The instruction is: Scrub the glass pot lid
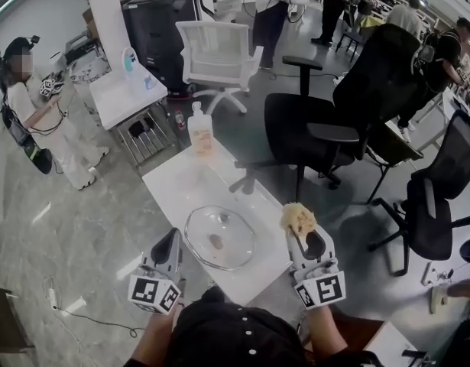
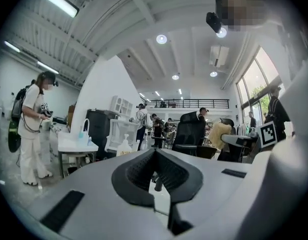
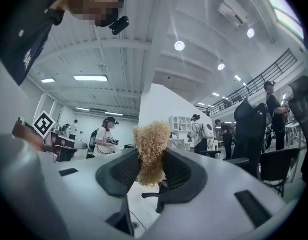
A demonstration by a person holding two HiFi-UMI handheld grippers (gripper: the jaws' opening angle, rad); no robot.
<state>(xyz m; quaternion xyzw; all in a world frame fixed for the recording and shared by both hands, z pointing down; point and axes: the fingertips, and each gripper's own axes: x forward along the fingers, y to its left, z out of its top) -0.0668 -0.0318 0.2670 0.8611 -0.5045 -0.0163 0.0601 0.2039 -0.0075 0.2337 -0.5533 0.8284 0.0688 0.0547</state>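
Head view: the round clear glass pot lid (image 1: 219,237) is located flat near the near edge of the white table (image 1: 173,176), untouched. It could be pushed off that edge if scrubbed unsteadied: the left gripper (image 1: 172,237) is closed empty, and a tan fibrous scrubber (image 1: 298,218) is clamped in the right gripper (image 1: 305,235). A brown knob (image 1: 217,241) is seen at its centre.

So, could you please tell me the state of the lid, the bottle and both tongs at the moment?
Glass pot lid: lying flat on the white table, nothing touching it.
Left tongs: shut, empty, held off the lid.
Right tongs: shut on the scrubber, held off the lid.
Pump bottle: upright at the table's far end.
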